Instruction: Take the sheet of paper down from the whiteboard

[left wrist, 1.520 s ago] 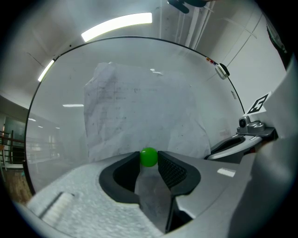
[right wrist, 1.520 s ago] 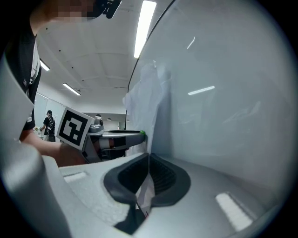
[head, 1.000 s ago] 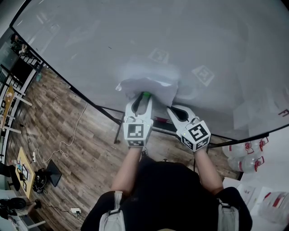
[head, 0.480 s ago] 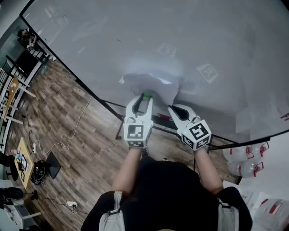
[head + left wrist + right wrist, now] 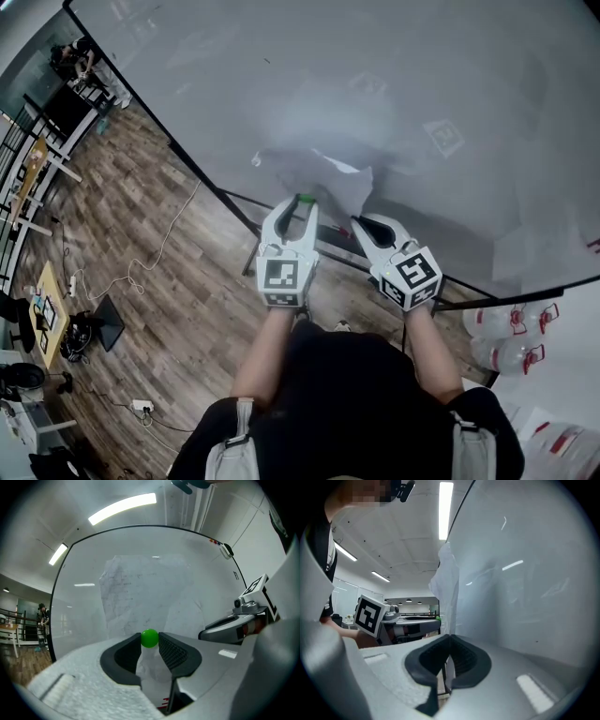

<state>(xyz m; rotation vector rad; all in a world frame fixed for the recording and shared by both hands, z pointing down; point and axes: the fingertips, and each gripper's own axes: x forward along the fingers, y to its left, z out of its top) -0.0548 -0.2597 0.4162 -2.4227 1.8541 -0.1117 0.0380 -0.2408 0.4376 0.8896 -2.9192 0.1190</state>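
Forearms out, left gripper (image 5: 302, 202) and right gripper (image 5: 359, 223) level, side by side at whiteboard (image 5: 441, 66).
Left clamps green magnet (image 5: 149, 638); right pinches paper (image 5: 328, 178) edge.

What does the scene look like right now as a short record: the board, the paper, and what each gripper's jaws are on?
whiteboard: upright, fills most of the head view
sheet of paper: crumpled, its lower part stands away from the board
green magnet: round, at the paper's lower edge
left gripper: jaws shut on the green magnet, paper bunched below it
right gripper: jaws shut on the paper's edge
floor: wood planks
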